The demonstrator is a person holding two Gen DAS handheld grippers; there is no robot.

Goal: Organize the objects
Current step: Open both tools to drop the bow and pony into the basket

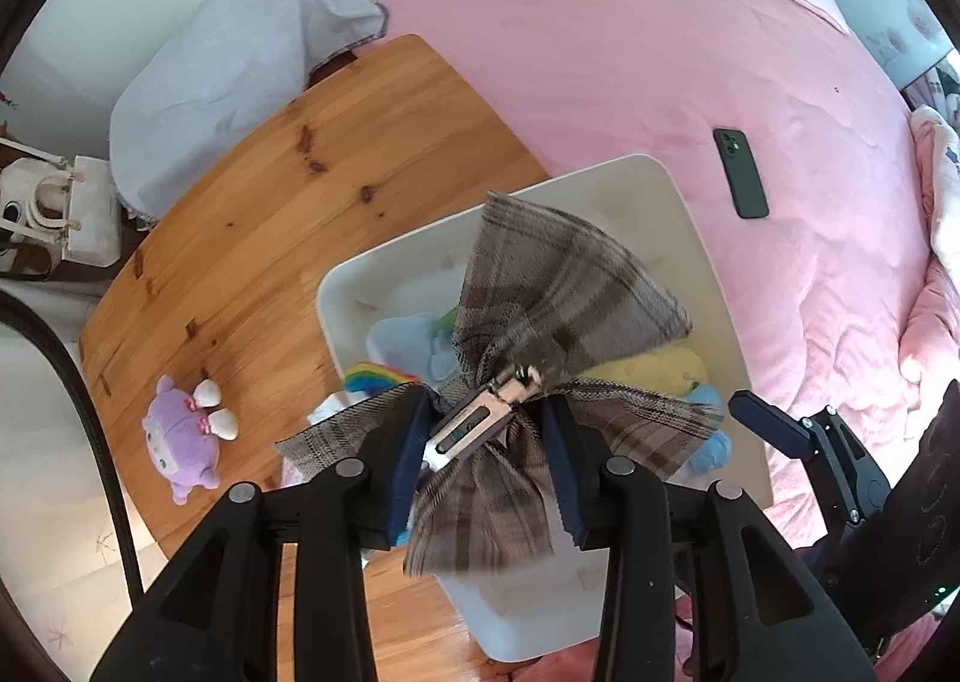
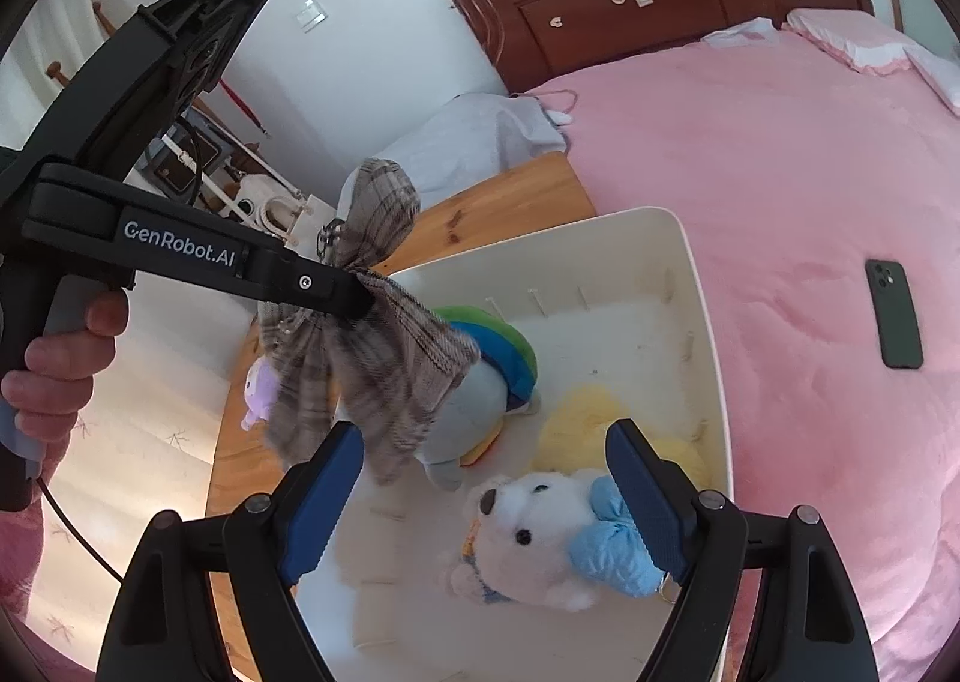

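1. Plaid bow hair clip [image 1: 510,382]: brown checked fabric tied round a metal clip. It hangs over the open bin, carried by its middle so the loops and tails fall free. This looks like the item now being put away.
2. Left gripper [image 1: 489,445]: blue pads sit on either side of the clip's metal bar. The jaws are narrow, with the clip between them; whether they press it or have just let go I cannot tell. It points steeply down at the bin, which suits a drop.
3. Right gripper [image 2: 486,493]: jaws wide apart and empty, hovering above the white bear, probably waiting its turn or lining up its next pick.
4. White bin [image 2: 690,274]: cream plastic tub set half on the wooden table [image 1: 270,190] and against the bed, serving as the collecting place.
5. Bin contents: white bear [image 2: 534,538] with a blue bow, a yellow plush [image 2: 576,418] and a rainbow-backed plush [image 2: 492,358], all lying loose.
6. Purple plush [image 1: 186,430]: face down on the table beside the bin, not yet stowed; a likely later item.
7. Phone [image 1: 741,172]: dark, lying on the pink bedcover [image 1: 600,51], well apart from the bin.
8. A person's hand [image 2: 57,358] grips the left tool's handle.
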